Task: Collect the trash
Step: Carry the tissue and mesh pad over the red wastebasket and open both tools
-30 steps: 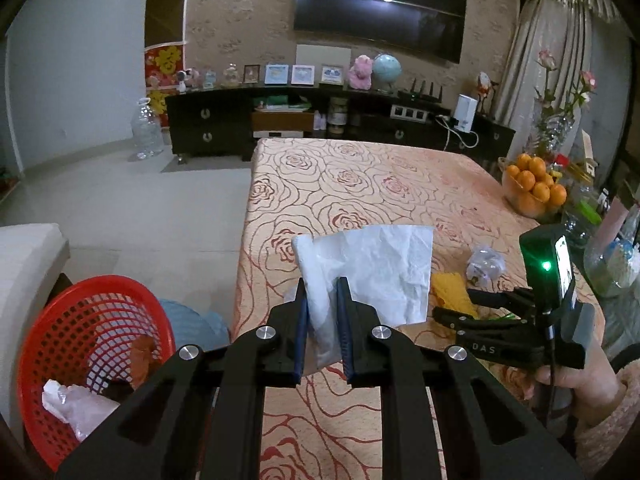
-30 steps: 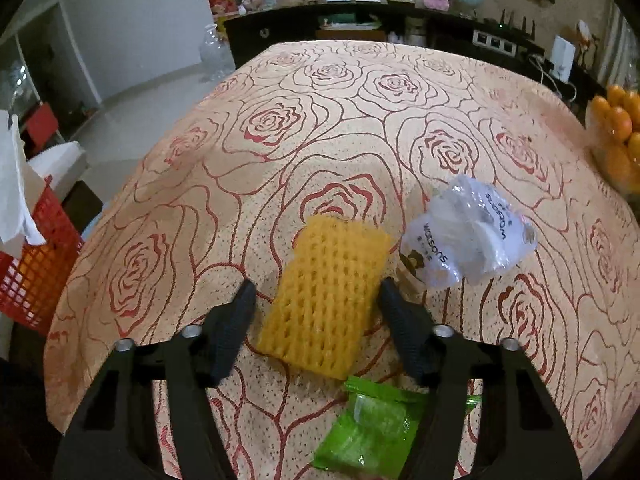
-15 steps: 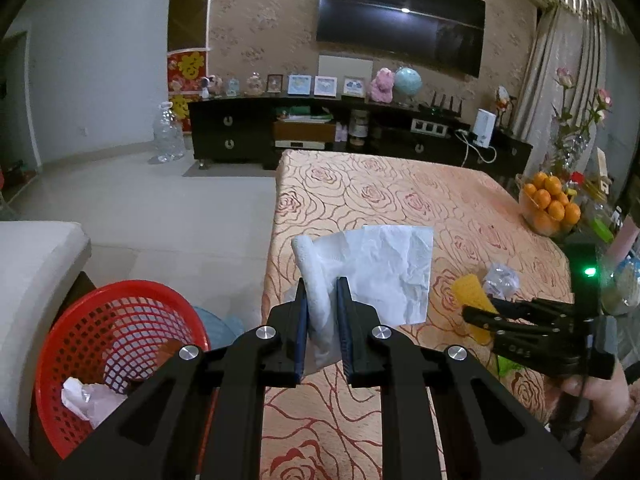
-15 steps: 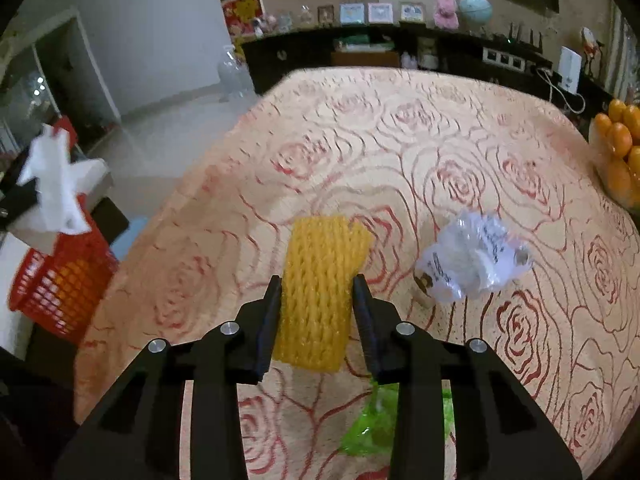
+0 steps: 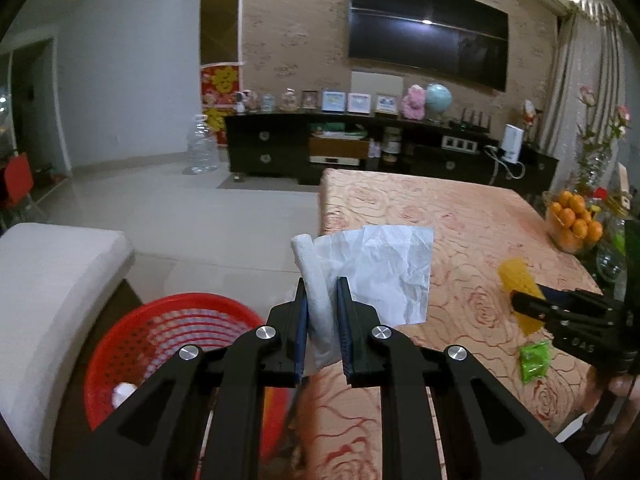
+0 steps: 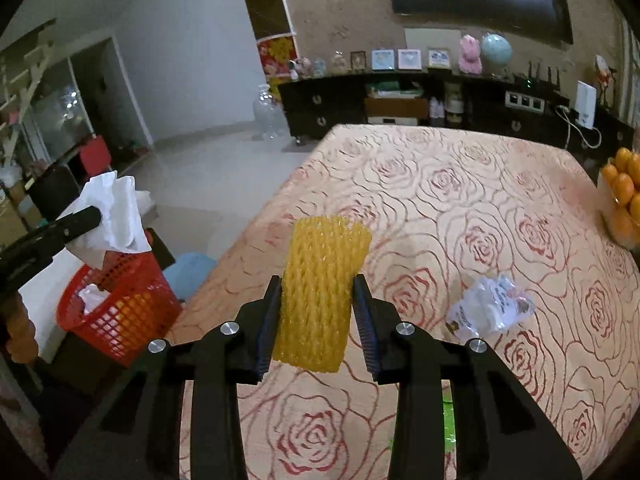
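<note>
My left gripper [image 5: 322, 296] is shut on a white paper tissue [image 5: 380, 268] and holds it in the air at the table's left edge, above and just right of the red mesh basket [image 5: 160, 332]. The basket holds some crumpled trash. My right gripper [image 6: 316, 292] is shut on a yellow foam fruit net [image 6: 320, 292], lifted above the rose-patterned tablecloth [image 6: 460, 208]. A crumpled clear plastic wrapper [image 6: 490, 310] lies on the cloth to its right. A green wrapper [image 5: 534, 360] lies below the right gripper.
A bowl of oranges [image 5: 574, 226] stands at the table's right edge, with glassware beside it. A white cushioned seat [image 5: 48, 280] is left of the basket. A dark TV cabinet [image 5: 320, 148] lines the far wall.
The right gripper closed on the yellow foam net and lifted it off the cloth. The left gripper rose with the tissue and moved left toward the red basket.
</note>
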Demonstrator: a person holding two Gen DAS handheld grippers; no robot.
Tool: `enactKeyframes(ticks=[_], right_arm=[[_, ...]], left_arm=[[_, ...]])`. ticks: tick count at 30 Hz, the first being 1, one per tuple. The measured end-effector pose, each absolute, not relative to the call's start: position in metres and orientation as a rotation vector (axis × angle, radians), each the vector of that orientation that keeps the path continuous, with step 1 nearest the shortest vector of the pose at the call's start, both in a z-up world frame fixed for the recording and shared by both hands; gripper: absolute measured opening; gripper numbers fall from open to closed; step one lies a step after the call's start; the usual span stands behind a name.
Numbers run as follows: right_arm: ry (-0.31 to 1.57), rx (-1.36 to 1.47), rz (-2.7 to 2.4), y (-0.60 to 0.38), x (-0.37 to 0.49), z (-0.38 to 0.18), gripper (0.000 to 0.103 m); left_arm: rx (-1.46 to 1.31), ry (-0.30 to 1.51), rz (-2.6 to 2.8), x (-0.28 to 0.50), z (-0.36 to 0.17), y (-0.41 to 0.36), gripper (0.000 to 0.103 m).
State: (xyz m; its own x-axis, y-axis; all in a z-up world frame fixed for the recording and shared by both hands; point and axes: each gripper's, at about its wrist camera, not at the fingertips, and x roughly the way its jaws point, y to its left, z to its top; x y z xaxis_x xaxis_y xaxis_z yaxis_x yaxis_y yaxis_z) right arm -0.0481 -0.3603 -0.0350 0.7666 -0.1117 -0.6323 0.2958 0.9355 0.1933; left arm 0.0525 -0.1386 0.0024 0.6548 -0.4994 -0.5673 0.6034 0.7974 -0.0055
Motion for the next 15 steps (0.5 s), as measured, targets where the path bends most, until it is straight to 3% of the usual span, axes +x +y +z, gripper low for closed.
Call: enactKeyframes(ticks=[15], right_arm=[[0.645,0.215,-0.134,-0.317,-0.016,-0.014,0.035]], left_arm=[[0.140,0.566,-0.336,0.082,0.013,-0.045,0.013]])
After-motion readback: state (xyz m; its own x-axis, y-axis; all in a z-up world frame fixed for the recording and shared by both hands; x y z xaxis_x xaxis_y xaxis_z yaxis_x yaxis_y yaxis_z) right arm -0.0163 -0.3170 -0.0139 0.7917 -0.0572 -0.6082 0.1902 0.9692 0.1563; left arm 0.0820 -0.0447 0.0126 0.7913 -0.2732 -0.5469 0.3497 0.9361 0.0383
